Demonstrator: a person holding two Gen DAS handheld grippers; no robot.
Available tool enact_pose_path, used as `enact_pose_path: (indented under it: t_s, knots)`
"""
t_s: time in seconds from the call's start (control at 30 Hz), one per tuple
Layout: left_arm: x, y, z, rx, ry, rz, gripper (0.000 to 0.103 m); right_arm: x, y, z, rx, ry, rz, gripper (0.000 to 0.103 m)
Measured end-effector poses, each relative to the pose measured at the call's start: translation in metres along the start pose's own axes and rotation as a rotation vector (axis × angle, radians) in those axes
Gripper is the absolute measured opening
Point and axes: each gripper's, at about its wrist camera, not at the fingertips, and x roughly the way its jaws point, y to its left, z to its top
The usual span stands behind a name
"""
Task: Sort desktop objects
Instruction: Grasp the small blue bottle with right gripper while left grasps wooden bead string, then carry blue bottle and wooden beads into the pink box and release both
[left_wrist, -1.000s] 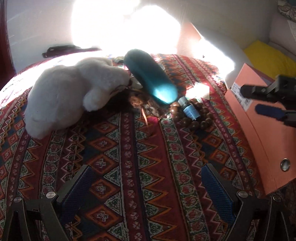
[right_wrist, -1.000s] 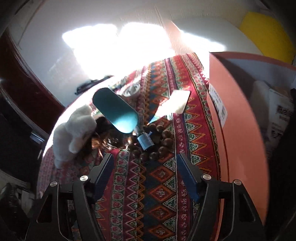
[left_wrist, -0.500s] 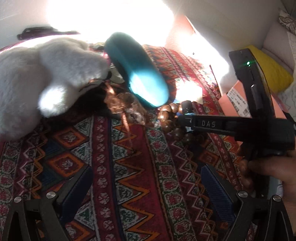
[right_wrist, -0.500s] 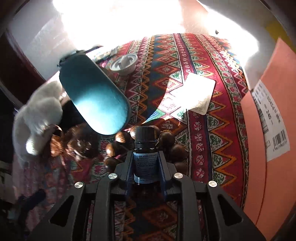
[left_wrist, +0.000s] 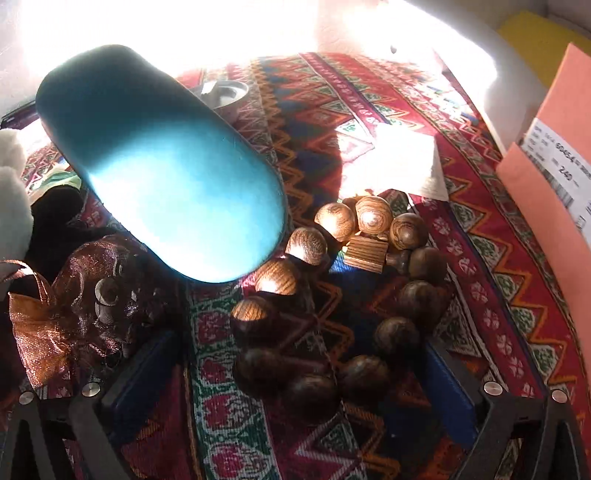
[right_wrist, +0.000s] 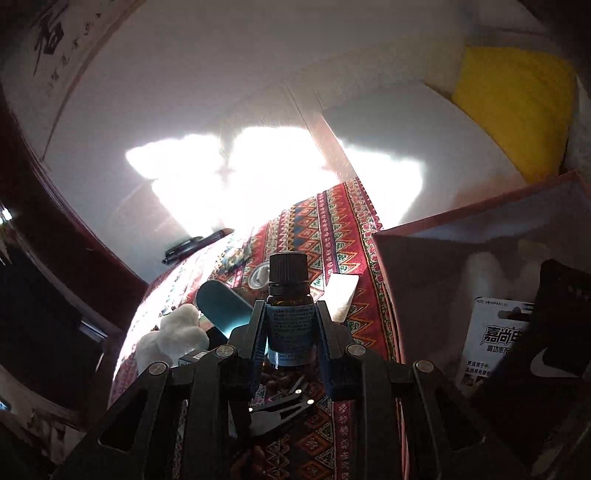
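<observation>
My right gripper clamped a small dark bottle, upright, lifted above the patterned cloth. Just right stood the orange box holding a printed card. My left gripper was spread wide around a wooden bead bracelet. Beyond lay a teal case, a white card and a sunlit wall.

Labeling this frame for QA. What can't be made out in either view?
- Left wrist: table edge behind the teal case is blown out by sun glare.
- Left wrist: plush toy is cut off by the frame's left edge.
- Right wrist: bottle label print is too small; the right claw hides its base.
- Right wrist: orange box contents are dim.
</observation>
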Motion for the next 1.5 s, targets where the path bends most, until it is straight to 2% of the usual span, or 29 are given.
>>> enact_pose_path:
  t_s: [0.03, 0.07, 0.1, 0.27, 0.43, 0.53, 0.7, 0.83, 1.1, 1.33, 1.5]
  knots:
    - [-0.005, -0.005, -0.001, 0.004, -0.004, -0.015, 0.060, -0.004, 0.000, 0.001, 0.004, -0.006, 0.007, 0.026]
    - [-0.011, -0.009, -0.001, 0.008, -0.009, -0.030, 0.044, -0.008, 0.001, 0.002, 0.009, -0.012, 0.015, 0.026]
    - [-0.016, -0.013, -0.003, 0.008, -0.013, -0.047, 0.016, -0.011, 0.002, 0.003, 0.012, -0.019, 0.023, 0.026]
    - [-0.070, -0.017, -0.040, -0.026, -0.101, -0.222, 0.016, -0.029, 0.009, 0.003, 0.008, -0.060, 0.041, 0.026]
    - [-0.139, -0.019, -0.081, -0.010, -0.168, -0.289, 0.016, -0.055, 0.010, 0.002, 0.010, -0.108, 0.051, 0.026]
    - [-0.179, -0.013, -0.095, -0.005, -0.220, -0.307, 0.017, -0.075, 0.011, 0.000, 0.021, -0.145, 0.064, 0.026]
    - [-0.237, -0.009, -0.105, 0.043, -0.341, -0.245, 0.017, -0.114, 0.022, -0.010, 0.000, -0.212, 0.060, 0.026]
    - [-0.263, -0.013, -0.107, 0.095, -0.395, -0.194, 0.017, -0.149, 0.026, -0.025, -0.012, -0.268, 0.059, 0.026]
    - [-0.297, -0.029, -0.106, 0.111, -0.442, -0.217, 0.017, -0.206, -0.017, -0.046, 0.094, -0.358, 0.021, 0.026]
    - [-0.322, -0.076, -0.078, 0.176, -0.502, -0.288, 0.017, -0.250, -0.066, -0.050, 0.173, -0.426, -0.048, 0.026]
    - [-0.320, -0.128, -0.046, 0.249, -0.504, -0.358, 0.017, -0.261, -0.101, -0.052, 0.223, -0.438, -0.118, 0.027]
